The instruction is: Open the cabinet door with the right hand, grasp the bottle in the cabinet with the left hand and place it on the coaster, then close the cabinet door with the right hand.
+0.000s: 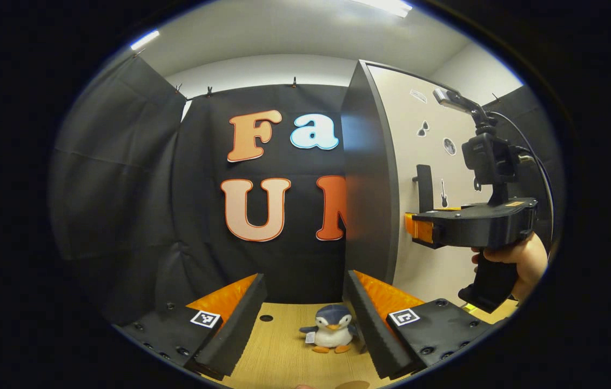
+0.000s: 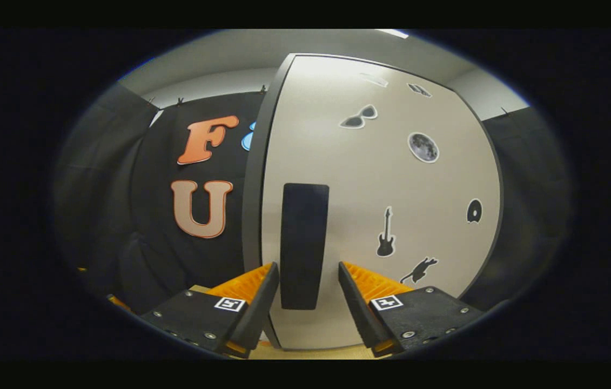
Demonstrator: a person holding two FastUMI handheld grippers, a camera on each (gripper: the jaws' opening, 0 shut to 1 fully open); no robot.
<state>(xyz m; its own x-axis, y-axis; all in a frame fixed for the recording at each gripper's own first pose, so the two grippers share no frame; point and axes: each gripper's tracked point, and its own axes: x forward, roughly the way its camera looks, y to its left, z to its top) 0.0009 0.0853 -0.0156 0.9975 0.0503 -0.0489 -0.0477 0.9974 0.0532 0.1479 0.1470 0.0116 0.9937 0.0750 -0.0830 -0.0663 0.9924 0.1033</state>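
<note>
The cabinet [image 1: 370, 178] stands on the right, with a dark side panel and a pale door [image 2: 381, 189] carrying small stickers. The door looks shut against the cabinet. A dark upright handle [image 2: 304, 246] sits on the door's left part. My right gripper [image 2: 308, 270] is open, one finger on each side of the handle, and no contact is visible. In the left gripper view a hand holds that right gripper [image 1: 418, 227] level with the handle [image 1: 424, 186]. My left gripper [image 1: 304, 286] is open above the wooden table, holding nothing.
A small plush penguin [image 1: 332, 335] stands on the wooden table [image 1: 278, 351], close to the cabinet's front corner and between my left fingers. Black cloth walls close off the back and left. A brown rounded sliver [image 1: 351, 384] peeks in at the bottom edge.
</note>
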